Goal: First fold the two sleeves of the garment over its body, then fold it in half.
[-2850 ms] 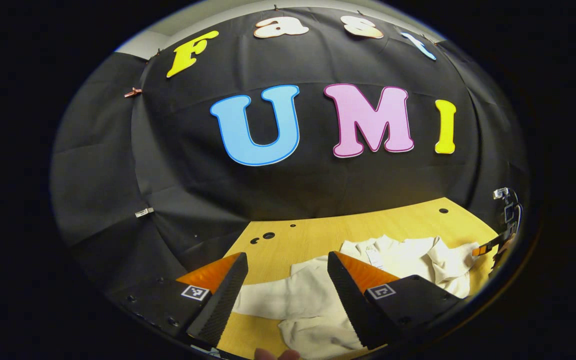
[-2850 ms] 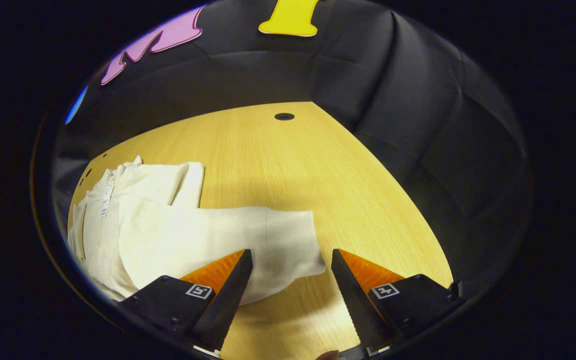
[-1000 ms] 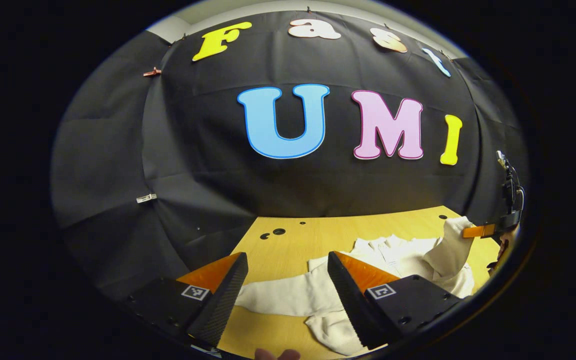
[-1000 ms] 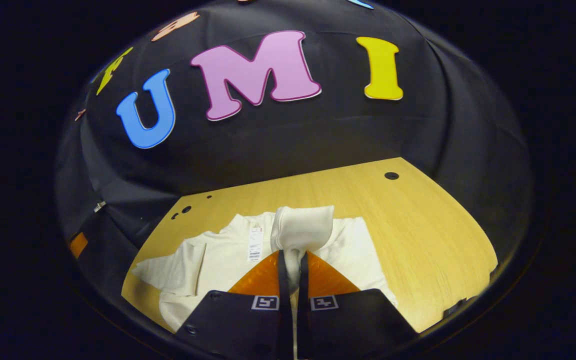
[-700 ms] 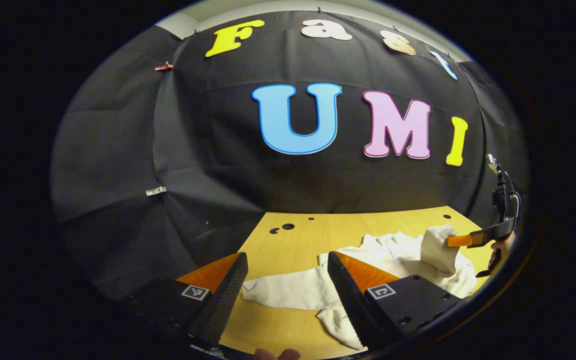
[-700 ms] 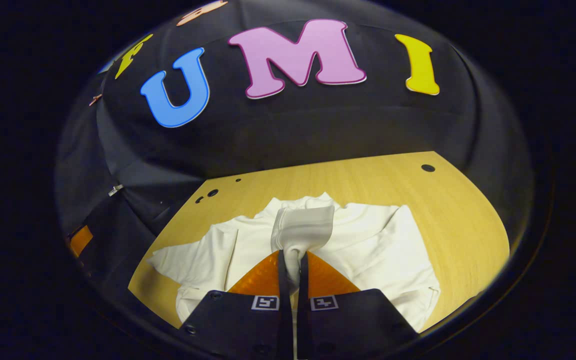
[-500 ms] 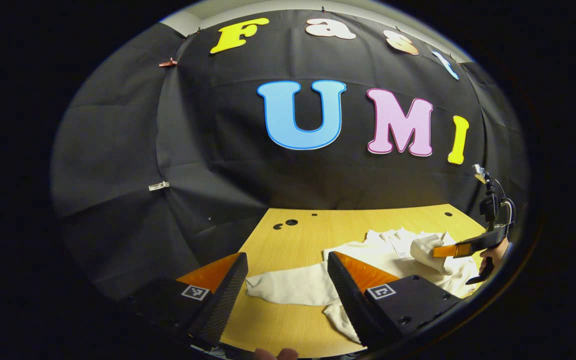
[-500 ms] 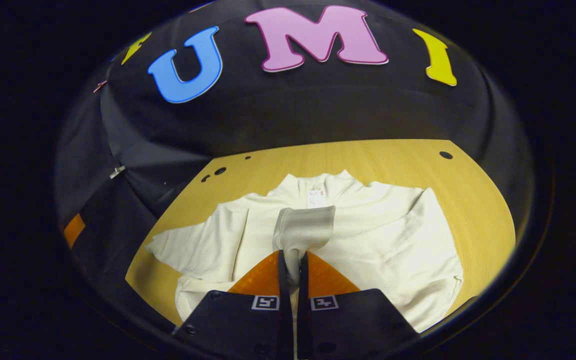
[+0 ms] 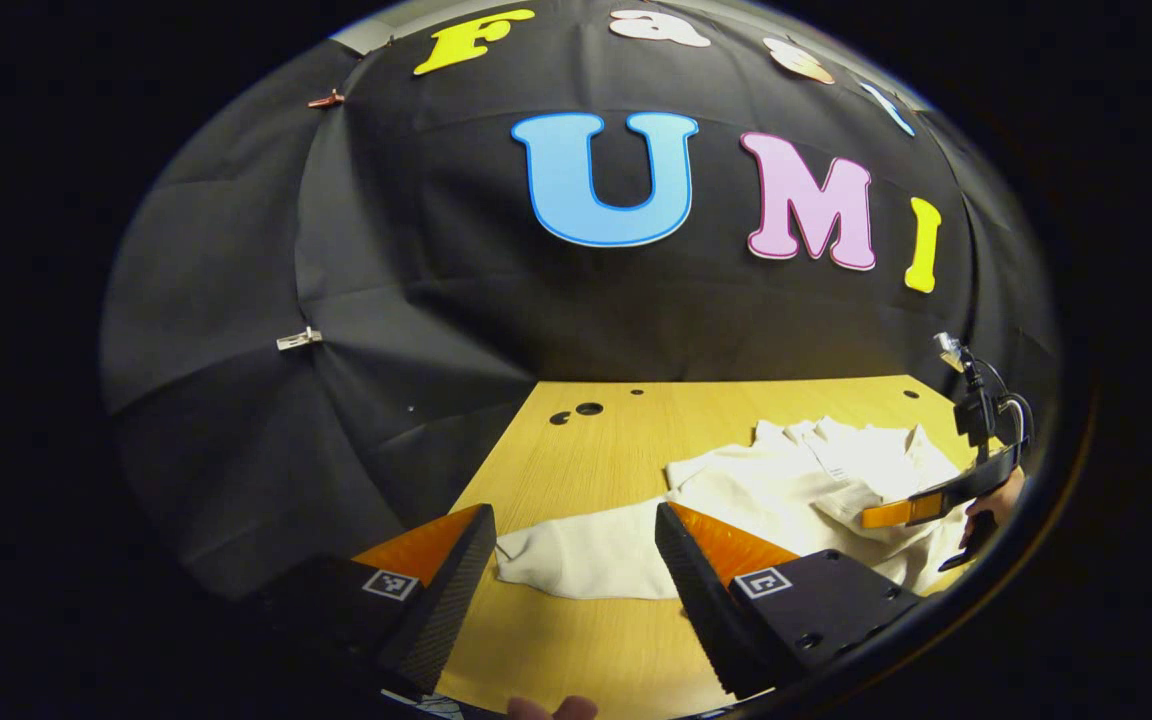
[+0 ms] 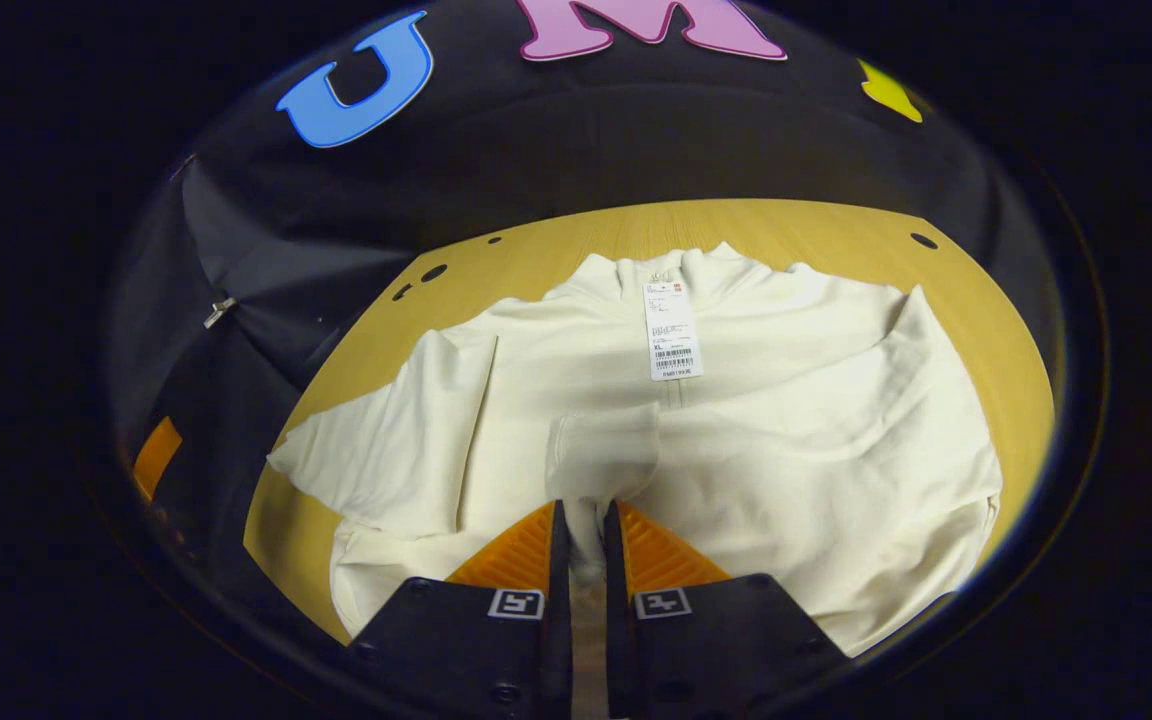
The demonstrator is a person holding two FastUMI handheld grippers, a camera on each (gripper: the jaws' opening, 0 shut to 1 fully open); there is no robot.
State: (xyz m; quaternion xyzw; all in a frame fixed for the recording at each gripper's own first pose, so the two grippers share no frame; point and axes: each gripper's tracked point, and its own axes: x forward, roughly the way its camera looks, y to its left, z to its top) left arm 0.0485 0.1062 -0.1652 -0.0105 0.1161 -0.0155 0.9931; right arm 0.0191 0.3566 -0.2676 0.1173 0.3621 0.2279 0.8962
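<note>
A cream long-sleeved garment [image 10: 786, 420] lies spread on the wooden table [image 10: 976, 290], collar at the far side with a paper tag [image 10: 671, 335] on it. My right gripper [image 10: 586, 520] is shut on the cuff of the right sleeve [image 10: 604, 455], which is folded across the middle of the body. In the left gripper view the left gripper [image 9: 571, 560] is open and hovers over the outstretched left sleeve [image 9: 576, 555], without touching it. The right gripper [image 9: 921, 508] shows at the far right there, low over the garment [image 9: 786, 480].
Bare wood of the table [image 9: 576, 470] lies beyond the left sleeve, with small round holes [image 9: 588, 408] near the back edge and another hole [image 10: 924, 240] at the back right. Black cloth walls close off the table on all sides.
My right gripper shut on the right sleeve's cuff, lifted it, carried it over the body and lowered it there. The left gripper stayed open and tilted down toward the left sleeve.
</note>
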